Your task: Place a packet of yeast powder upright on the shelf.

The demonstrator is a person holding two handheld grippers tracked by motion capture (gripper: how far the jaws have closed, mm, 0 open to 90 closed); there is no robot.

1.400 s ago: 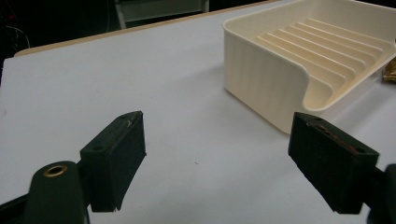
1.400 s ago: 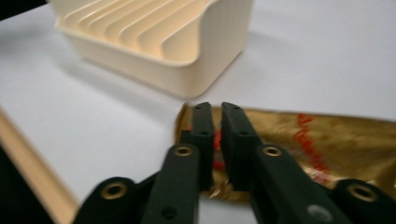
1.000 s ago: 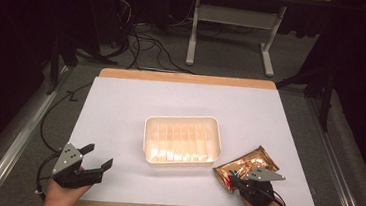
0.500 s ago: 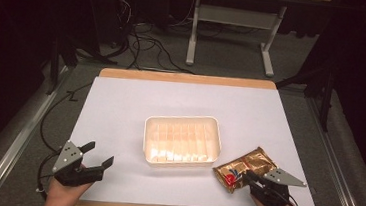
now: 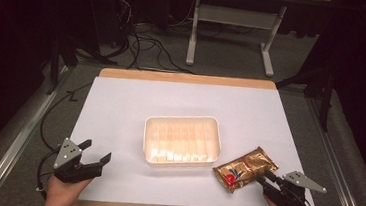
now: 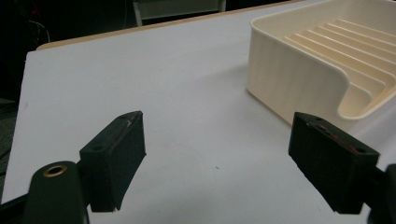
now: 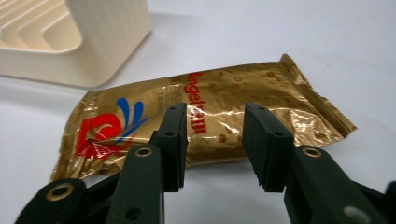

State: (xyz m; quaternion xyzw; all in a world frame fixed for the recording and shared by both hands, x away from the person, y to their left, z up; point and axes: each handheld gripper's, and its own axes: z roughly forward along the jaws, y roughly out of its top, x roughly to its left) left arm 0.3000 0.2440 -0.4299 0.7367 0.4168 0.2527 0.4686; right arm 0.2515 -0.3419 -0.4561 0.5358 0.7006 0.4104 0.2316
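My right gripper [image 7: 215, 140], jaws just opening and empty, sits just short of the gold snack packet [image 7: 205, 116] on the table; light, crinkly, slippery foil, best pinched across its puffy middle.

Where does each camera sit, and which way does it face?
High view: above the table's near edge, looking forward and down; hands and both tools show.
Left tool view: rides that tool, faces the tray; its open jaws show.
Right tool view: faces the packet; its jaws show.
All share the tray.
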